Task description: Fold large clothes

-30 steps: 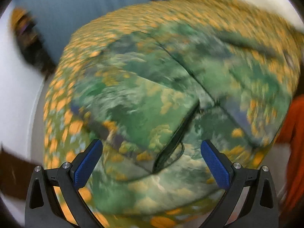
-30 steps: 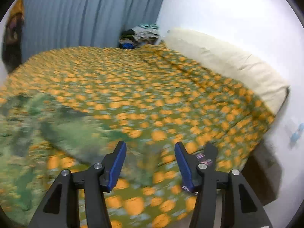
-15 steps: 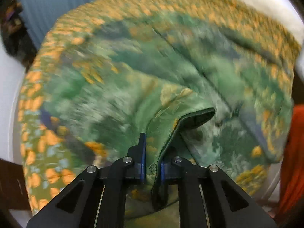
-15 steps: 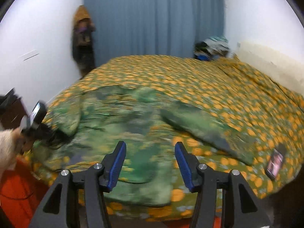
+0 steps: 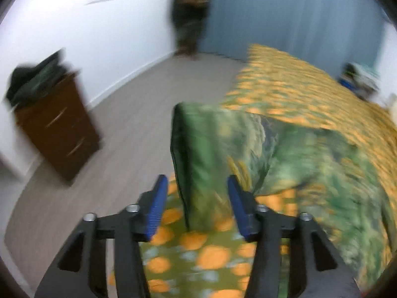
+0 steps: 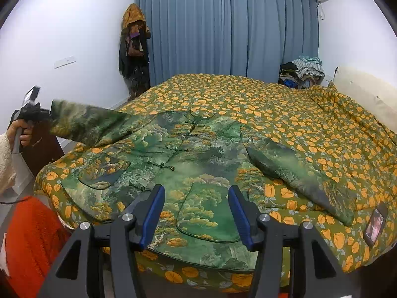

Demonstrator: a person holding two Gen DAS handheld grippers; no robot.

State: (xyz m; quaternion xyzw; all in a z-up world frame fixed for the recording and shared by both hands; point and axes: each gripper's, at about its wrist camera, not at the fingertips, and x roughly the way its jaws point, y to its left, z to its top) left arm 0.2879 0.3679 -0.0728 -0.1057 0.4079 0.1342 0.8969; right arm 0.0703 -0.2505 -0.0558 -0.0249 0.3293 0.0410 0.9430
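Note:
A green landscape-print jacket (image 6: 198, 154) lies front up on the orange-flowered bed cover (image 6: 273, 104). Its left sleeve (image 5: 203, 144) is stretched out past the bed's edge. The cuff sits between the jaws of my left gripper (image 5: 196, 193), which are opening, with a gap beside the left pad. In the right wrist view a hand holds that gripper (image 6: 47, 114) at the sleeve's end. The other sleeve (image 6: 297, 171) lies flat on the cover. My right gripper (image 6: 196, 213) hangs open over the jacket's hem and pocket, with nothing in it.
A phone (image 6: 374, 226) lies on the cover near the right sleeve's cuff. A brown drawer chest (image 5: 57, 129) stands beside the bed, and an orange cloth (image 6: 32, 236) is at the lower left. Coats (image 6: 134, 49) hang by the blue curtain. A clothes pile (image 6: 302, 72) and a pillow (image 6: 367, 89) are at the far side.
My left gripper shut on the sleeve cuff, pulled it out sideways past the bed's edge, and its jaws have now parted. My right gripper swung from the pillow side to face the jacket, then stopped.

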